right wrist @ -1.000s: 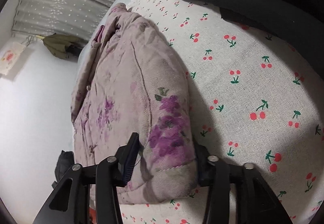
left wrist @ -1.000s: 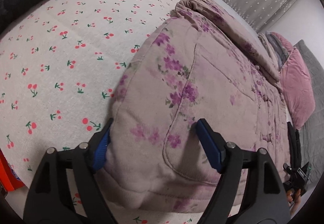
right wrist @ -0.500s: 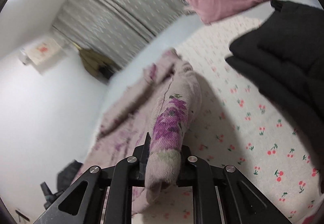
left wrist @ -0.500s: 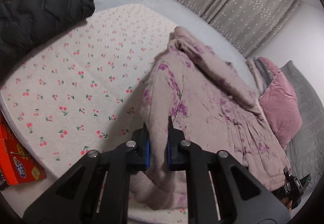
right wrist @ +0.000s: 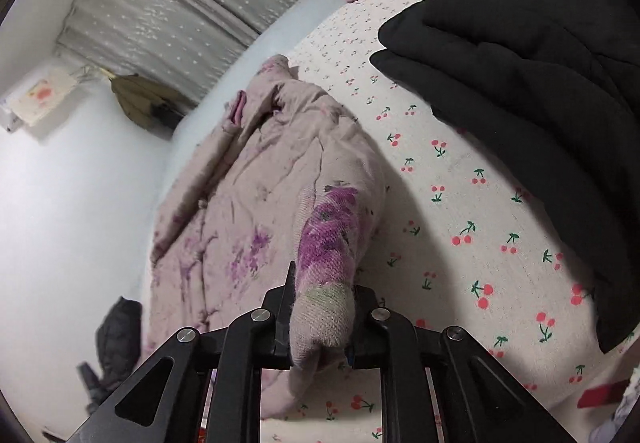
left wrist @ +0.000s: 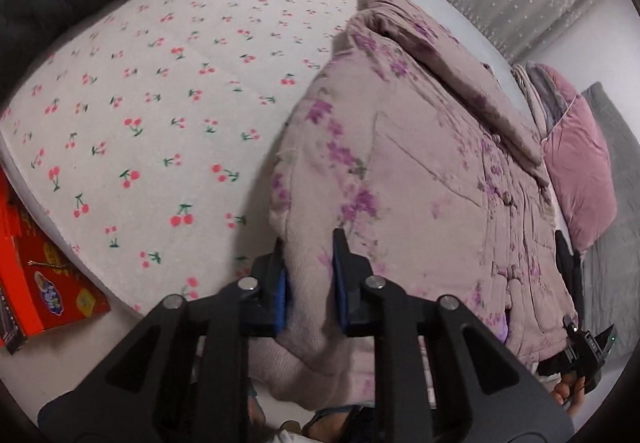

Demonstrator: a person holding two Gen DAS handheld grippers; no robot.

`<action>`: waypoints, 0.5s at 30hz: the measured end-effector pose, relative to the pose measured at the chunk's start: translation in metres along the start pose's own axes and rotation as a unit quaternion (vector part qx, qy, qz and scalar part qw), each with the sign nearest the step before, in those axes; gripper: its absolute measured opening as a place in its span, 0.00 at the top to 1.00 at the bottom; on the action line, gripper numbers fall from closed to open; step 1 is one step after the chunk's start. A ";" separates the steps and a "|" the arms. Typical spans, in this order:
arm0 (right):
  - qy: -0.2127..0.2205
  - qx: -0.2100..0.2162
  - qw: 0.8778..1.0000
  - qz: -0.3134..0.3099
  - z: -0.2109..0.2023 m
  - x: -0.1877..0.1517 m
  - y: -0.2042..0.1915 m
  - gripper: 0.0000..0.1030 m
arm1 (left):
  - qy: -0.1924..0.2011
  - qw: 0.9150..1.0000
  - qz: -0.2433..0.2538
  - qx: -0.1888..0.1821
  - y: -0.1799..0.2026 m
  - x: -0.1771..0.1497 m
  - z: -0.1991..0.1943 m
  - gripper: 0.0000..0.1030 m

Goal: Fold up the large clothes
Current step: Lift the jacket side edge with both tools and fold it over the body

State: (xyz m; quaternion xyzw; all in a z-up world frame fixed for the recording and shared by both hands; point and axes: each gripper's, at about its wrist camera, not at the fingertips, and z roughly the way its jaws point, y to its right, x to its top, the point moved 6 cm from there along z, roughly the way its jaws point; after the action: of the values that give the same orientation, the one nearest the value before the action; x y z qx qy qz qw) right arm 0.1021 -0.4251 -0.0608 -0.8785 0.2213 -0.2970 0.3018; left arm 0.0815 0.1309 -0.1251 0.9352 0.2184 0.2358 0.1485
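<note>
Two grippers pinch the floral padded jacket's (left wrist: 420, 163) hem on the cherry-print bedsheet (left wrist: 160, 103): left gripper (left wrist: 308, 275) and right gripper (right wrist: 322, 317) both clamp bunched fabric, jaws easing apart slightly.

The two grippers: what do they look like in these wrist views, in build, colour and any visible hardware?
Both look alike. The left gripper is matte black plastic: angular linkage arms with triangular cut-outs, round silver pivot bolts, and narrow fingers with blue pads on their inner faces. The right gripper has the same black frame and silver bolts; its pads are mostly hidden. No cables, markings or sleeves show.
</note>
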 end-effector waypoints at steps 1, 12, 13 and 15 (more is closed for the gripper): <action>0.001 0.005 1.000 -0.007 -0.001 0.001 -0.002 0.77 | 0.000 1.000 0.001 -0.004 -0.003 0.001 0.000 0.75; -0.038 -0.057 0.997 -0.032 0.015 -0.007 0.011 0.61 | -0.034 0.995 -0.056 -0.072 -0.034 -0.024 0.010 0.56; -0.043 -0.057 0.997 -0.035 0.015 -0.008 0.012 0.61 | -0.025 0.995 -0.055 -0.075 -0.035 -0.025 0.010 0.56; -0.048 -0.052 0.997 -0.042 0.013 -0.010 0.013 0.61 | -0.013 0.996 -0.049 -0.076 -0.032 -0.026 0.005 0.56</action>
State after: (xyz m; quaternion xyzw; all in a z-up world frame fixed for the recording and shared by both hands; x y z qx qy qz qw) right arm 0.1007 -0.4234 -0.0821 -0.9148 0.1846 -0.2551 0.2530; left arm 0.0521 0.1451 -0.1514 0.9122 0.2438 0.2320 0.2336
